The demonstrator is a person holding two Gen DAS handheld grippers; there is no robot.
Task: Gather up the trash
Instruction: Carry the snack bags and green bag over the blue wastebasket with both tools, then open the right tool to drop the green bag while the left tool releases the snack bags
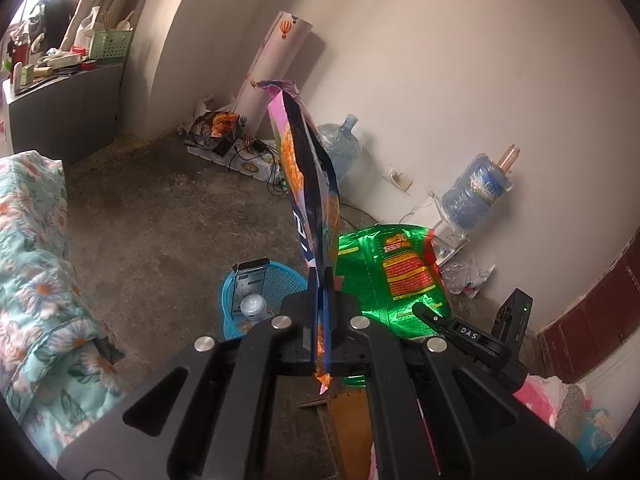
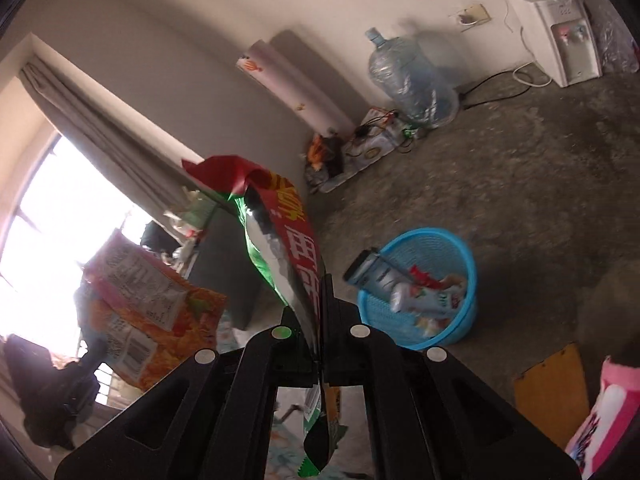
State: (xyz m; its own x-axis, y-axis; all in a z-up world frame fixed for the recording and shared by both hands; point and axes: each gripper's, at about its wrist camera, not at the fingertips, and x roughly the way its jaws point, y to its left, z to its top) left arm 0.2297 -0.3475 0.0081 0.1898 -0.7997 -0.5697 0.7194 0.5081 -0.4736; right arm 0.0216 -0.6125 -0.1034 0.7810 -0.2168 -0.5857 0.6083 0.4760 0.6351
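My left gripper [image 1: 320, 276] pinches an orange bag [image 1: 308, 184], my right gripper [image 2: 322, 280] a green bag [image 2: 280, 240], both above the bin [image 2: 452, 240].

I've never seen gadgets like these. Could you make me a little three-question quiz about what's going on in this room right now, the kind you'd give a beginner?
1. True or false: the left gripper holds nothing.
2. Multiple choice: the wrapper in the right gripper is mostly A) blue, B) green and red, C) white.
3. Fill in: the trash already collected lies in a blue ____ on the floor.

Key
1. False. Its jaws are shut on an orange and purple snack bag.
2. B. It is the green and red snack bag, pinched near one end.
3. Basket. The blue basket already holds a small box and other packaging; neither bag is in it yet.
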